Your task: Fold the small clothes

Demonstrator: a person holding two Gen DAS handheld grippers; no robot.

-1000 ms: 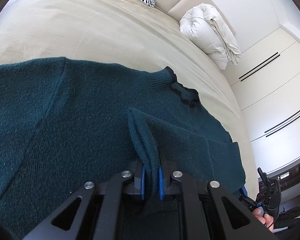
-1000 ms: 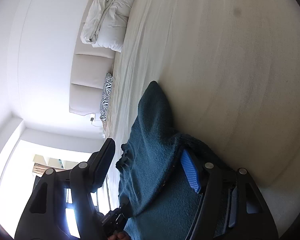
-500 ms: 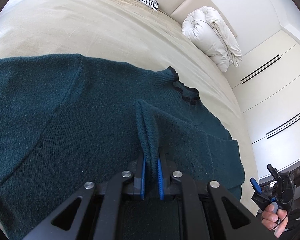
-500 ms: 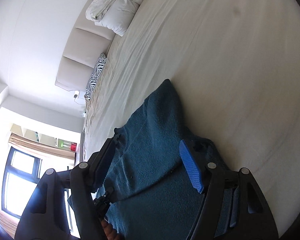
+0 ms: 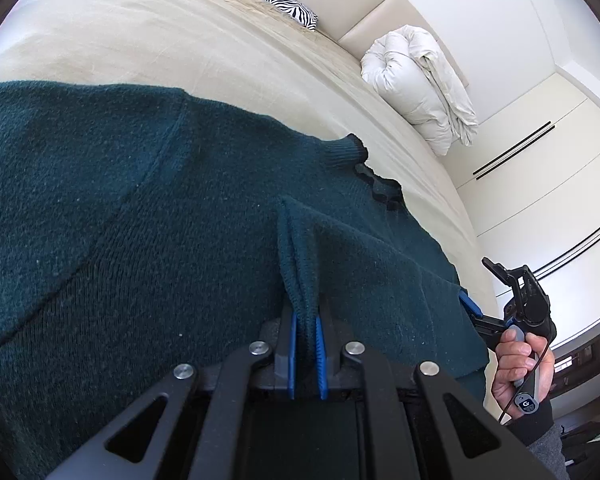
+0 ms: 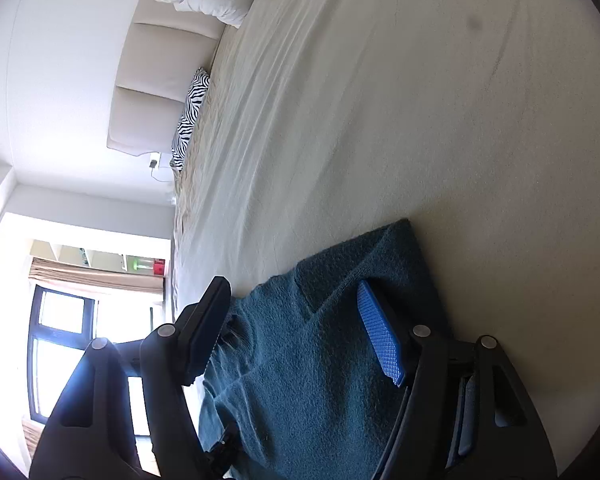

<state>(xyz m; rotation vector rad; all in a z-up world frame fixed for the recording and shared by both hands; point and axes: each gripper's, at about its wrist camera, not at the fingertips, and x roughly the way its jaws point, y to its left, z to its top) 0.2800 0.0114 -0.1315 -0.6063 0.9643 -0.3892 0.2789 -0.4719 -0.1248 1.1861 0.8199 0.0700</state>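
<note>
The dark green knit sweater [image 5: 148, 216] lies spread on the beige bed sheet [image 5: 148, 36], filling the lower left and centre of the left wrist view. Judged handling: soft, limp, fairly thick knit; it will drape and stretch, not slide. Grip at doubled edges or hems. The left gripper [image 5: 306, 354] has its jaws closed narrow on a raised pinch of fabric at lower centre. The right gripper [image 6: 296, 328] stands with jaws wide, straddling the sweater edge [image 6: 340, 280] at lower centre of its view, clamping nothing. A folded white duvet [image 5: 420, 84] lies upper right.
</note>
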